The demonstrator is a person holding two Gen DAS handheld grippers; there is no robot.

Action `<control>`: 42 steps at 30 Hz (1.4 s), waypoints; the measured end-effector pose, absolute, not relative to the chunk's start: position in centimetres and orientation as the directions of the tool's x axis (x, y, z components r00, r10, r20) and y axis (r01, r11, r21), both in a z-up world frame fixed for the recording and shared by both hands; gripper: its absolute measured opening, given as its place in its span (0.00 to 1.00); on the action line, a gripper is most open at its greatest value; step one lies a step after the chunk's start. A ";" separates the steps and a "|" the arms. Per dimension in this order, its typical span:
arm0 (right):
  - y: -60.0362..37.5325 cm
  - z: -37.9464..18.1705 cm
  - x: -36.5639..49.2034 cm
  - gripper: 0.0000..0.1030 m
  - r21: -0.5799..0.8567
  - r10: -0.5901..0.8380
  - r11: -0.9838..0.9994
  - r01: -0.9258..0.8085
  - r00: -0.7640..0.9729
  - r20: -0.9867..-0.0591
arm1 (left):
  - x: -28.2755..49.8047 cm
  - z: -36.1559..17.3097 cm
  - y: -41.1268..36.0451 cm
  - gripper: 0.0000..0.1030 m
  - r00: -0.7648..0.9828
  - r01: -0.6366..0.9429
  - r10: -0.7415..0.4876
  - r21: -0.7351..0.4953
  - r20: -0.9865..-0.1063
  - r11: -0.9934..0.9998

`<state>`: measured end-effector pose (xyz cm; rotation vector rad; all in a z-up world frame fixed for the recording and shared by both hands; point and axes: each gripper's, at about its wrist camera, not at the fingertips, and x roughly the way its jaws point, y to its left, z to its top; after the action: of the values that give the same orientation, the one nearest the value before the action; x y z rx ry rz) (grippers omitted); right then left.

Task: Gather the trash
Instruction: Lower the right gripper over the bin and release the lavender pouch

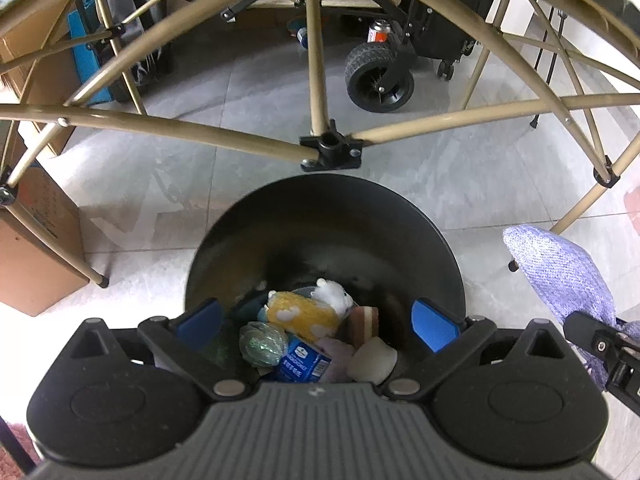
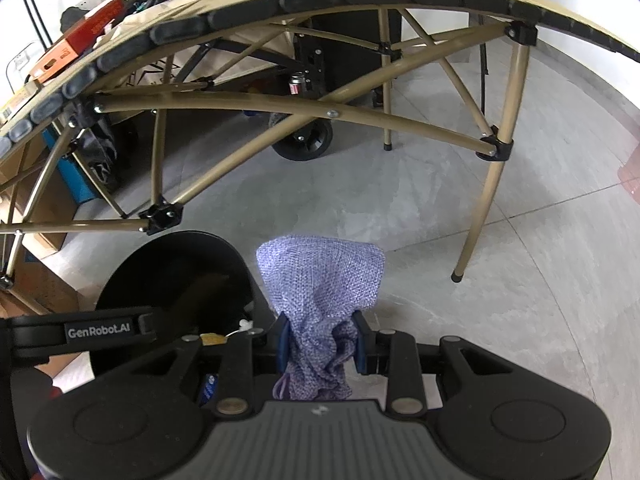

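Observation:
A black round bin [image 1: 324, 216] stands on the floor under a folding table. Inside it lie a yellow pouch with white clouds [image 1: 302, 316], a white wad [image 1: 334, 294], a crumpled shiny ball [image 1: 262, 344], a blue carton [image 1: 302, 364] and a pale round lump [image 1: 372, 360]. My left gripper [image 1: 316, 322] hangs over the bin's mouth, its blue pads wide open with nothing between them. My right gripper [image 2: 320, 340] is shut on a bunched purple knitted cloth [image 2: 320, 272], held just right of the bin [image 2: 172, 272]. That cloth [image 1: 560, 272] shows at the right edge of the left wrist view.
Tan metal table legs and cross braces [image 1: 316, 80] arch over the bin. A cardboard box [image 1: 36, 256] stands at the left. A black cart wheel [image 1: 378, 76] and a small canister [image 1: 378, 32] sit further back on the grey tiled floor [image 2: 480, 240].

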<state>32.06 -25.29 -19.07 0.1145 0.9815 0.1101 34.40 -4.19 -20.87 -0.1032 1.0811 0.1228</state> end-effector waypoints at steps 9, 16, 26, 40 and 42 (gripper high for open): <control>-22.4 -18.2 32.2 0.28 0.150 0.181 0.984 -0.100 0.558 -0.810 | 33.1 -19.3 -1.6 1.00 0.483 -0.187 0.066 -0.030 -0.873 0.982; -19.0 -18.2 32.6 0.28 0.158 0.223 0.974 -0.165 0.541 -0.811 | 32.1 -18.4 1.5 1.00 0.479 -0.243 0.086 -0.038 -0.873 0.969; -13.3 -19.1 33.7 0.41 0.159 0.275 0.952 -0.262 0.500 -0.821 | 30.7 -17.3 5.4 1.00 0.479 -0.321 0.115 -0.052 -0.870 0.946; -13.8 -18.4 32.4 1.00 0.116 0.255 0.951 -0.286 0.518 -0.816 | 29.1 -15.3 6.7 1.00 0.534 -0.347 0.158 -0.045 -0.830 0.937; -14.3 -17.7 31.8 1.00 0.106 0.249 0.952 -0.286 0.530 -0.811 | 28.6 -14.8 6.9 1.00 0.542 -0.344 0.144 -0.063 -0.828 0.937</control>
<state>31.82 -14.29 -17.66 -0.0419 0.9608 0.3193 28.58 6.92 -14.83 -0.2292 0.9572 0.2928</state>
